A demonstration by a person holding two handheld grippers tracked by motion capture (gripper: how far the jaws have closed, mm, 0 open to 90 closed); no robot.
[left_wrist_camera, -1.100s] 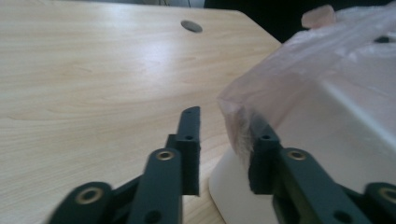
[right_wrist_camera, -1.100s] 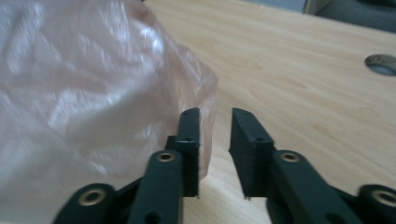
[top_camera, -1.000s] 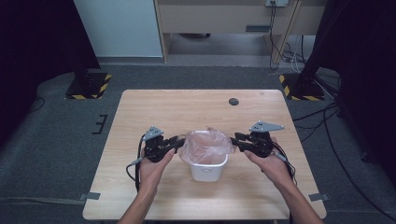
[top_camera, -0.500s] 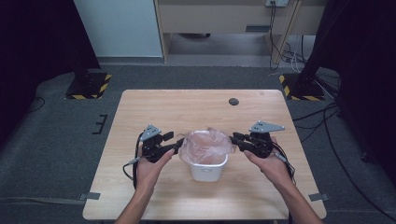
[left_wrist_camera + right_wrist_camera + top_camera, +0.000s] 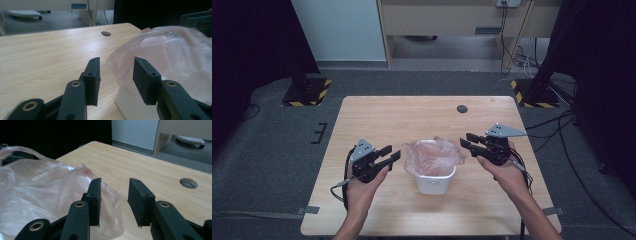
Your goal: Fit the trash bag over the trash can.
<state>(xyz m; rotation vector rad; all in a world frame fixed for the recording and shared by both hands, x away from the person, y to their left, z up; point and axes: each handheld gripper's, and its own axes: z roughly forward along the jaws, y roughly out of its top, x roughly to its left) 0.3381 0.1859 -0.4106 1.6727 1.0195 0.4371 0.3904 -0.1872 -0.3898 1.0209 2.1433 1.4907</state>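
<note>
A small white bin (image 5: pixel 435 183) stands at the middle front of the wooden table (image 5: pixel 412 120), lined with a thin pinkish plastic bag (image 5: pixel 432 157) that puffs up over its rim. My left gripper (image 5: pixel 389 154) is open just left of the bag, a small gap away. In the left gripper view the bag (image 5: pixel 170 52) and bin wall (image 5: pixel 132 106) lie ahead and right of the left gripper (image 5: pixel 117 75). My right gripper (image 5: pixel 466 140) is open at the bag's right edge. The right gripper view shows the bag (image 5: pixel 45 195) left of and behind the right gripper (image 5: pixel 114 195); nothing lies between its jaws.
A round cable hole (image 5: pixel 462 108) sits in the table near its far right. Black stands with yellow-black striped bases (image 5: pixel 304 90) flank the table on the grey floor. Cables trail from both grippers over the table's front.
Both grippers have pulled slightly outward from the bag's sides, the left one moving left and a bit toward the front. The bag and bin stay put.
</note>
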